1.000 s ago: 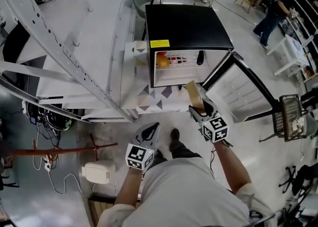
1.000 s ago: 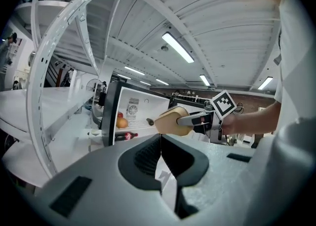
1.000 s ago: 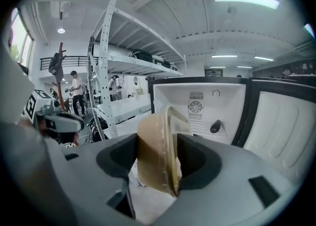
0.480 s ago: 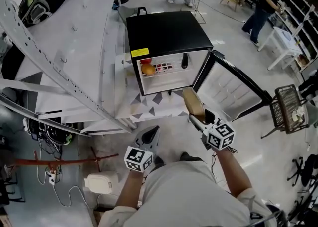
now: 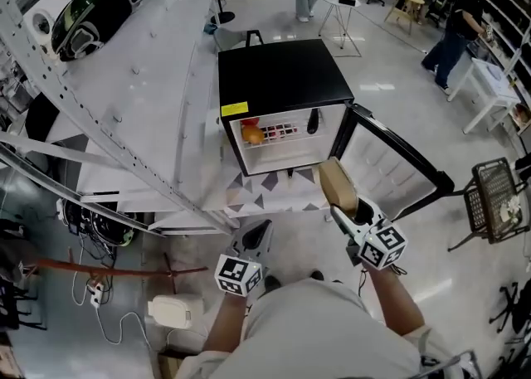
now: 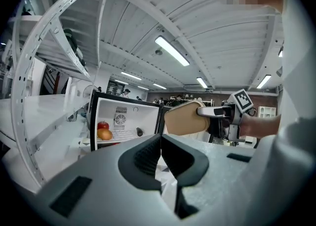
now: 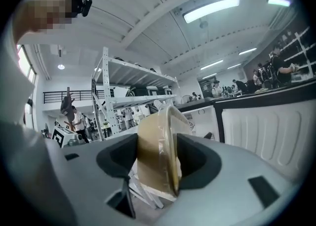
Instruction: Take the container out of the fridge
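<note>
A tan container with a clear lid [image 5: 338, 187] is clamped in my right gripper [image 5: 352, 213], held in the air in front of the small black fridge [image 5: 280, 79]. In the right gripper view the container [image 7: 158, 153] stands on edge between both pads. The fridge door [image 5: 398, 162] hangs open to the right. Inside sit an apple and an orange [image 5: 251, 133] and a dark bottle [image 5: 311, 123]. My left gripper [image 5: 253, 240] is shut and empty, low and left of the container. The left gripper view shows the container [image 6: 185, 117] out ahead with the fridge [image 6: 123, 123] behind it.
A white metal shelving rack [image 5: 124, 104] runs along the left of the fridge. A patterned mat [image 5: 265, 191] lies before the fridge. A wire basket stand [image 5: 494, 199] is at the right. Cables and a white box [image 5: 170, 311] lie on the floor at the left. People stand far behind.
The container in my right gripper has come further away from the fridge toward me. The view has shifted a little. My left gripper stays shut and low.
</note>
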Tool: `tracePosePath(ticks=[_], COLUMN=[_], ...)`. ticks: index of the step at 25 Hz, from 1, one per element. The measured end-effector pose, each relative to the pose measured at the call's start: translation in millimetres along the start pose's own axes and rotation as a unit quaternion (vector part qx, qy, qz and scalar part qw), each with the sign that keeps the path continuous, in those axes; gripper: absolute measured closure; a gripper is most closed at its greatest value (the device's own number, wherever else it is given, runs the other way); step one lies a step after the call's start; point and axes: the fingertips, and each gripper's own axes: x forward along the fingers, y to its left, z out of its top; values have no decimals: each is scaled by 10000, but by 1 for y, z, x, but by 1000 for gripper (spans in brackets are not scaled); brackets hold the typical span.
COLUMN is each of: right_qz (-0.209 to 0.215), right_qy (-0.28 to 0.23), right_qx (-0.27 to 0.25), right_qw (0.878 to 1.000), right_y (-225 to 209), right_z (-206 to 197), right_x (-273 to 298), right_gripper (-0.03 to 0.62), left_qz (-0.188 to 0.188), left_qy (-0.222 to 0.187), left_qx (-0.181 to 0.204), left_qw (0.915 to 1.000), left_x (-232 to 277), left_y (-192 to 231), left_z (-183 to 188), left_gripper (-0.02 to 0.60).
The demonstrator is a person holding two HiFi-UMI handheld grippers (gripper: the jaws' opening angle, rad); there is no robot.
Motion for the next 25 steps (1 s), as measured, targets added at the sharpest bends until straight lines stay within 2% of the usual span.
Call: tracePosePath(ticks=[5, 17, 25], right_qz=[5, 82, 54], right_qy=[-4, 54, 44], right_qx=[35, 50, -25], right_qw=[10000, 9999, 10000], right_y=[-13, -12, -16], right_z=[2, -7, -2], right_x=[-10, -20, -24], right_gripper=[344, 344, 344], left_qz=[175, 412, 441], left_qy=[-13, -120, -171], left_qx=[-87, -110, -134], left_qw=[9998, 9990, 9988], left_x=[-3, -18, -19], left_y=[-5, -8, -7], left_z=[2, 12, 12], left_gripper=[577, 577, 577])
